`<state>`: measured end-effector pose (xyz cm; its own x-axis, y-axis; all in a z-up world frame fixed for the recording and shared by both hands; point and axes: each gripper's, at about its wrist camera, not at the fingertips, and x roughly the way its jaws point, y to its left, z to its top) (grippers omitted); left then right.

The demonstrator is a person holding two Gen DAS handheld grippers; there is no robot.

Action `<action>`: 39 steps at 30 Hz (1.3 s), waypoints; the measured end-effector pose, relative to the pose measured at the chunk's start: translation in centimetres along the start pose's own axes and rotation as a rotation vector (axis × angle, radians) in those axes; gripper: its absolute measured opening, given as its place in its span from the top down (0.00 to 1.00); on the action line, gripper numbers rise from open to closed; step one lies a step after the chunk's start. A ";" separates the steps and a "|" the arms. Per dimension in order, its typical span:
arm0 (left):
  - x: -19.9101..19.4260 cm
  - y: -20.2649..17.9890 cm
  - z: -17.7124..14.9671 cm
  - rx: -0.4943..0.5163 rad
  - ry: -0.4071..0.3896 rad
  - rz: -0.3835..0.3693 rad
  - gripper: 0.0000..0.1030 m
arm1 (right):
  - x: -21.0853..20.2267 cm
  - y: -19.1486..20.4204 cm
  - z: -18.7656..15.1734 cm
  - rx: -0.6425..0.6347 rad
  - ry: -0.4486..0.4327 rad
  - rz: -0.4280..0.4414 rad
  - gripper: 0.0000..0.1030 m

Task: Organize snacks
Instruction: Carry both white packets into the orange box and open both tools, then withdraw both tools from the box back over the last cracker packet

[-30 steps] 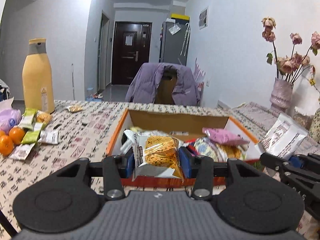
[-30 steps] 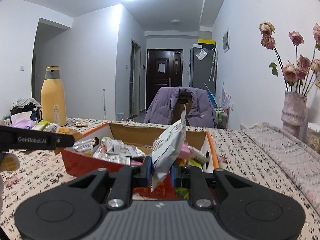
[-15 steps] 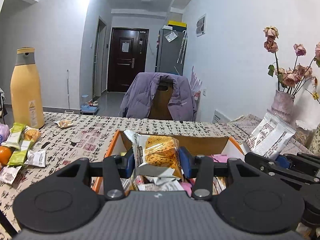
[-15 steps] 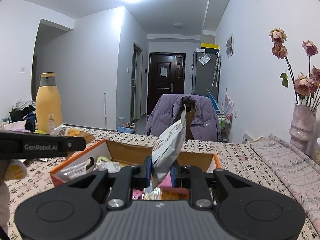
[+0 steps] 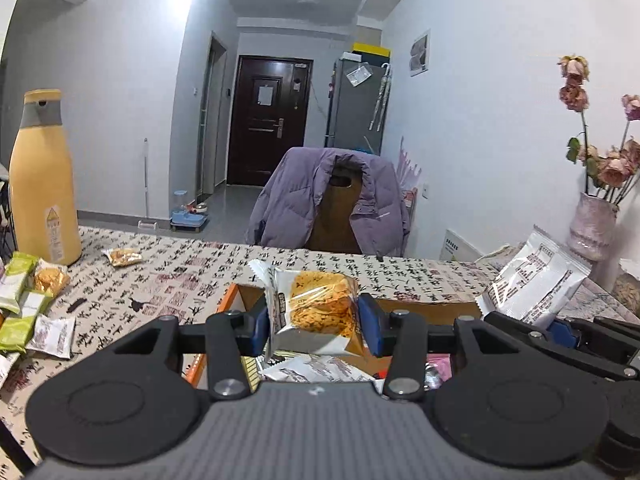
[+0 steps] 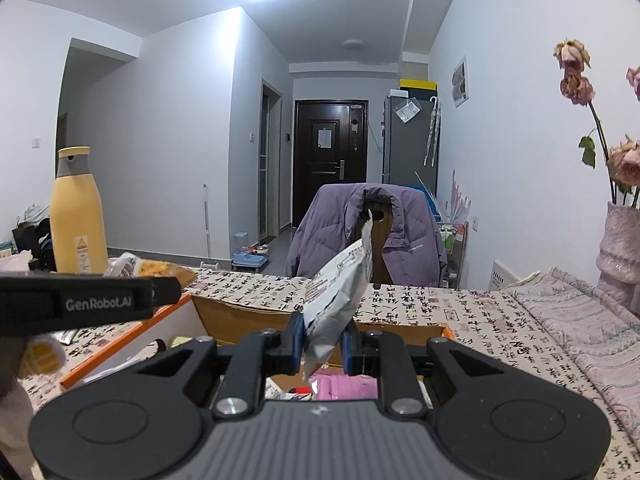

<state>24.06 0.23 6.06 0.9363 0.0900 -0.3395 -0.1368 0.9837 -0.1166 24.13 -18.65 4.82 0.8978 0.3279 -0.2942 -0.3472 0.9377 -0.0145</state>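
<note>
- Left wrist view: the left gripper (image 5: 314, 322) clamps a clear-fronted cake packet (image 5: 316, 310) above the orange-edged box (image 5: 230, 300).
- Right wrist view: the right gripper (image 6: 322, 346) pinches a white snack bag (image 6: 340, 292) edge-on over the same box (image 6: 240, 314).

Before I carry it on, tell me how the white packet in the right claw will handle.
The white packet, pinched low in the right claw, stands up without drooping, so probably fairly stiff film. It leans sideways, so it may sway. It looks thin and flat, likely light.
</note>
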 end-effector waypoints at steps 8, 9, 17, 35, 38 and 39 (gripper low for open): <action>2.5 1.2 -1.9 -0.007 0.058 0.011 0.55 | 0.9 0.1 -1.9 -0.017 0.006 0.014 0.83; 2.5 1.3 -2.0 -0.007 0.058 0.012 0.55 | 1.0 0.1 -2.1 -0.018 0.013 0.017 0.83; 1.5 1.8 -2.2 -0.020 -0.002 -0.011 0.22 | 1.0 -0.3 -2.3 -0.003 0.036 0.006 0.43; 0.5 2.7 -1.1 -0.110 -0.039 0.014 0.00 | 0.2 -0.8 -2.0 0.001 -0.009 -0.054 0.00; -0.4 2.6 -0.4 -0.121 -0.042 0.009 0.00 | -0.3 -0.9 -1.5 0.008 -0.012 -0.051 0.00; -0.7 2.5 -0.2 -0.119 -0.047 0.009 0.00 | -0.6 -0.9 -1.3 0.008 -0.016 -0.049 0.00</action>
<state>23.01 2.59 5.78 0.9487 0.1085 -0.2969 -0.1799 0.9576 -0.2251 23.56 -19.81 3.79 0.9180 0.2832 -0.2775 -0.3005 0.9535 -0.0211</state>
